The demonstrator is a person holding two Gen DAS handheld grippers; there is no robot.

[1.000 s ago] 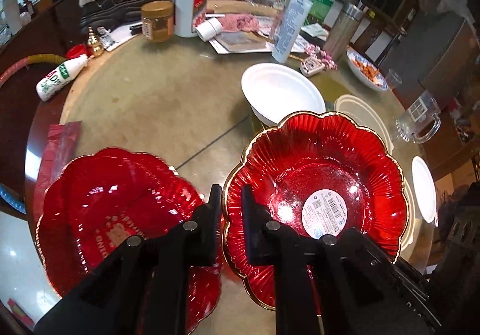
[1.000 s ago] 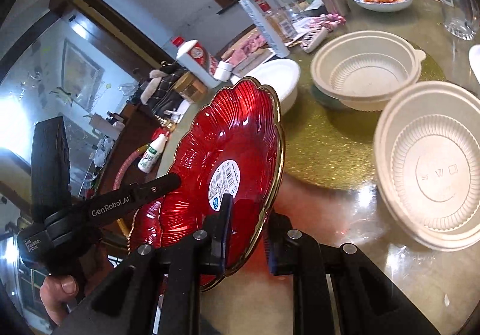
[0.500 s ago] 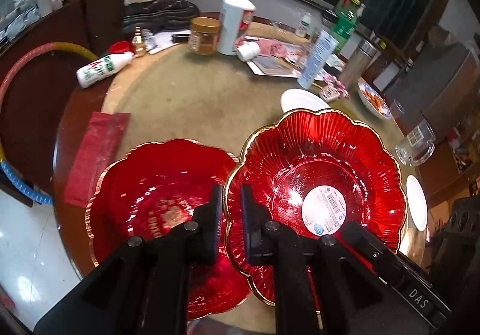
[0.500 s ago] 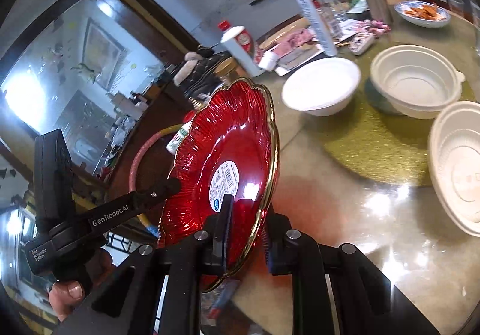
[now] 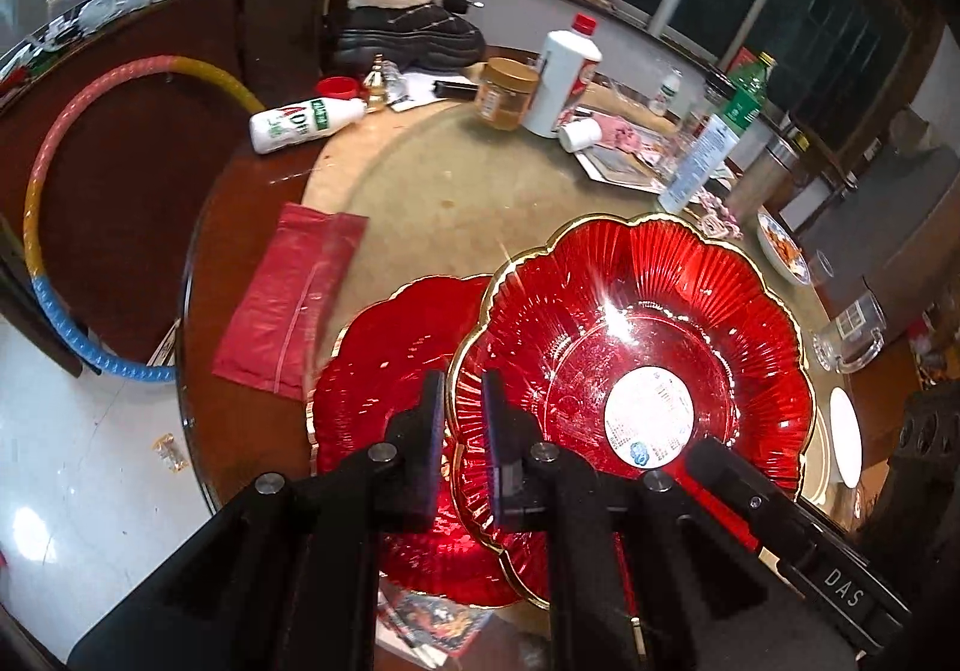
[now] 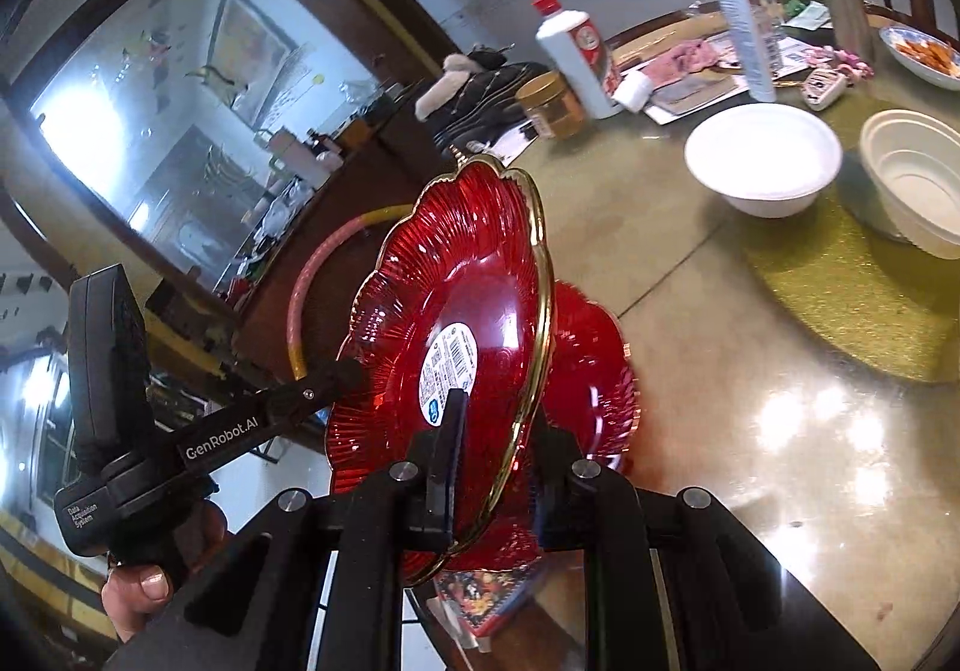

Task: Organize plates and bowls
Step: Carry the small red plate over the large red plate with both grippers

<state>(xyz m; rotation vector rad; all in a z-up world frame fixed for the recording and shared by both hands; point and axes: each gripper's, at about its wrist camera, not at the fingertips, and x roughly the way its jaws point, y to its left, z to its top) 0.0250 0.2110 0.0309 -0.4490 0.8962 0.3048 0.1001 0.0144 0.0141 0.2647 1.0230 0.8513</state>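
A red scalloped glass plate with a gold rim and a white barcode sticker (image 5: 636,347) is held in the air by both grippers. My left gripper (image 5: 463,401) is shut on its near-left rim. My right gripper (image 6: 495,455) is shut on its lower rim, and the plate (image 6: 456,311) stands tilted in the right wrist view. A second red plate (image 5: 384,371) lies on the table under and left of it; it also shows in the right wrist view (image 6: 588,365). Two white bowls (image 6: 762,161) (image 6: 912,179) stand farther back on the right.
A red packet (image 5: 288,299) lies left of the lower plate near the table edge (image 5: 192,311). Bottles, a jar (image 5: 504,92), papers and a food dish (image 5: 780,251) crowd the far side. A glass mug (image 5: 852,332) stands right. A hoop (image 5: 54,179) leans off the table's left.
Both grippers have carried the held plate left and toward me, so it now overlaps the lower red plate. The white bowls have dropped behind it in the left view.
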